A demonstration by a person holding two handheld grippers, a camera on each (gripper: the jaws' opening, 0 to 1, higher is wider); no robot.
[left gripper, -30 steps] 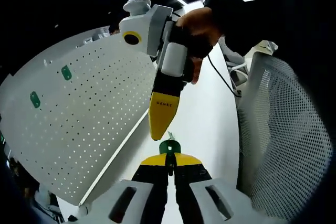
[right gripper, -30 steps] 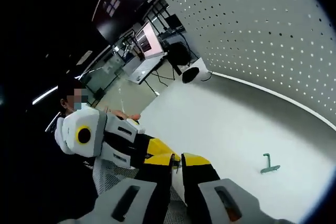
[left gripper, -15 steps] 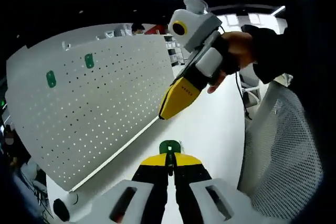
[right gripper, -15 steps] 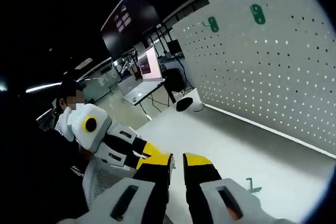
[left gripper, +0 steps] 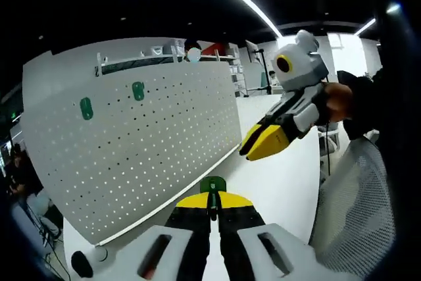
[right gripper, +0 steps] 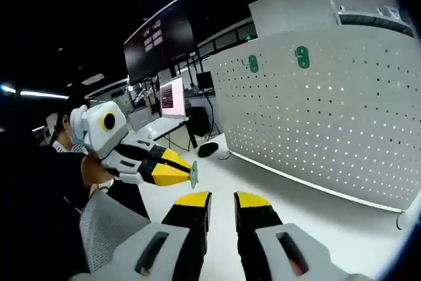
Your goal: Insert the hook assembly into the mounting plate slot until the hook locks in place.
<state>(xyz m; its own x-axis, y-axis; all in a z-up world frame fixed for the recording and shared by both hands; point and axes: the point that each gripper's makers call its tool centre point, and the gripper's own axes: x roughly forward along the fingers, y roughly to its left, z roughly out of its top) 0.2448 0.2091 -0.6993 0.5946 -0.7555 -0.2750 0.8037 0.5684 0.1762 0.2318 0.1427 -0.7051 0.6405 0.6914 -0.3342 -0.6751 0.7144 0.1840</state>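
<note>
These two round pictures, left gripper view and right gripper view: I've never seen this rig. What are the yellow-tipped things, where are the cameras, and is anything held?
No robot arm here: a person holds a two-jaw tool in each hand, and a fisheye camera rides on each, looking out along its yellow-tipped jaws.

In the left gripper view, the left gripper rises from the bottom with its jaws shut on a small green hook. The right gripper comes in from the right, carried by the person's hand.

In the right gripper view, the right gripper is at the bottom, jaws apart and empty. The left gripper comes in from the left, the green hook at its tip.

The white pegboard stands upright on the white table. Two green pieces already sit near its top.
</note>
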